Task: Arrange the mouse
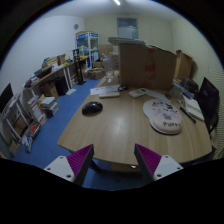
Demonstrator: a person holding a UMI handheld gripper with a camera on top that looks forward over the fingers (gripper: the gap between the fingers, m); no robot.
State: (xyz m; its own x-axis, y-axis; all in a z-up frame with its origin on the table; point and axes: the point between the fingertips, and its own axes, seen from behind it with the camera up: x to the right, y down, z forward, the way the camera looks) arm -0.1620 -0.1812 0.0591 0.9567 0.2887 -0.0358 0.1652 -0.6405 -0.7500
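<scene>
A dark computer mouse (92, 107) lies on the left part of the wooden table (120, 130), well beyond my fingers. My gripper (113, 158) is high above the table's near edge, standing open with nothing between its fingers. The purple pads (80, 160) show at the bottom, spread wide apart. A round patterned mouse mat (162, 115) lies to the right on the table, apart from the mouse.
Papers (106, 91) lie at the table's far side before a large cardboard box (145, 65). A dark chair (208, 100) stands at the right. Shelves and clutter (45, 85) line the left wall over blue floor.
</scene>
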